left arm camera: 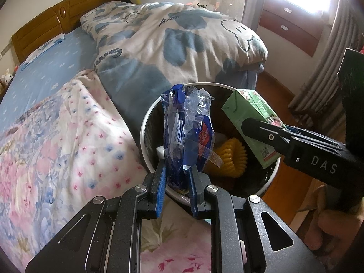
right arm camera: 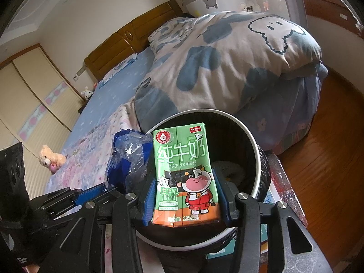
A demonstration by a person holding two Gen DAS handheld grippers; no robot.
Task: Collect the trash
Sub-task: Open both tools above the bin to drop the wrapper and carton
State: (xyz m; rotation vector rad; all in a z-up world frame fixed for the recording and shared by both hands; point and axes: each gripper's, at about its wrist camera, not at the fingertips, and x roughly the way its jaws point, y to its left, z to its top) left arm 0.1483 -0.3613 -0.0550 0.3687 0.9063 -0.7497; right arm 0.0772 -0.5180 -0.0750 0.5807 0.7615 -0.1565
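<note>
Left gripper (left arm camera: 176,170): blue pads clamped on crumpled blue-and-clear plastic wrapper (left arm camera: 186,132), which stands up above the mouth of the round white-rimmed trash bin w/ black liner (left arm camera: 145,122). Right gripper (right arm camera: 185,195): jaws closed on sides of small green milk carton w/ cartoon cow print (right arm camera: 184,173), held upright over the same bin's opening, carton base near the front rim. Both items above bin, side by side, wrapper to carton's left. Inside bin: yellow ribbed plastic object (left arm camera: 231,157) + pale round item, unclear. Bin sits beside bed w/ floral quilt (left arm camera: 56,136), next to blue-grey patterned duvet (left arm camera: 170,45). Wood floor (right arm camera: 329,136) to the right.
</note>
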